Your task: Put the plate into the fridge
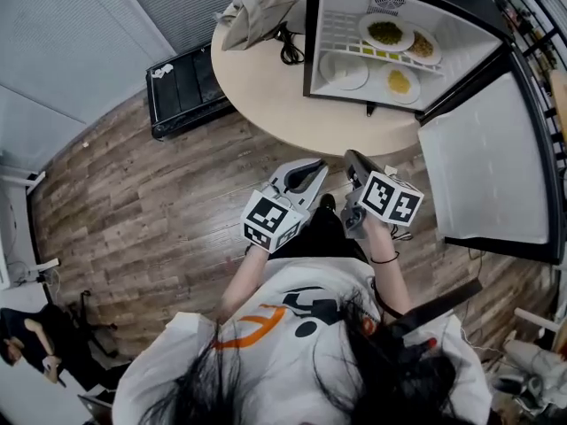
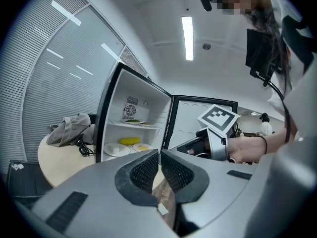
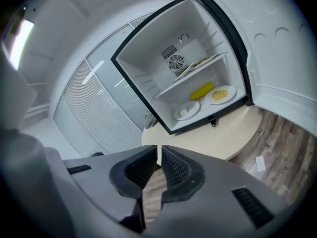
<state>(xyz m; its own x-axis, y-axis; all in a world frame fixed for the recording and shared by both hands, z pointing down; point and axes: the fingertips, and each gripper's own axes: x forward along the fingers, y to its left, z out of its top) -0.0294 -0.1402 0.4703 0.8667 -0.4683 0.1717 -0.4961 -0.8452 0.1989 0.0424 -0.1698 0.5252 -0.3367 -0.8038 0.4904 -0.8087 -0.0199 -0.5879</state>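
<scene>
Plates (image 1: 399,81) of food sit inside the open fridge (image 1: 324,25), two on its upper shelf (image 1: 341,35) and two on its floor. The fridge stands at the round tabletop's (image 1: 266,87) right edge. Off the near edge, the left gripper (image 1: 314,168) and right gripper (image 1: 353,158) hover with jaws closed and empty.

Wood-plank floor (image 1: 133,211), seemingly smooth plastic fridge (image 1: 469,47)

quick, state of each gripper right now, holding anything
left gripper: closed, holding nothing
right gripper: closed, holding nothing
</scene>
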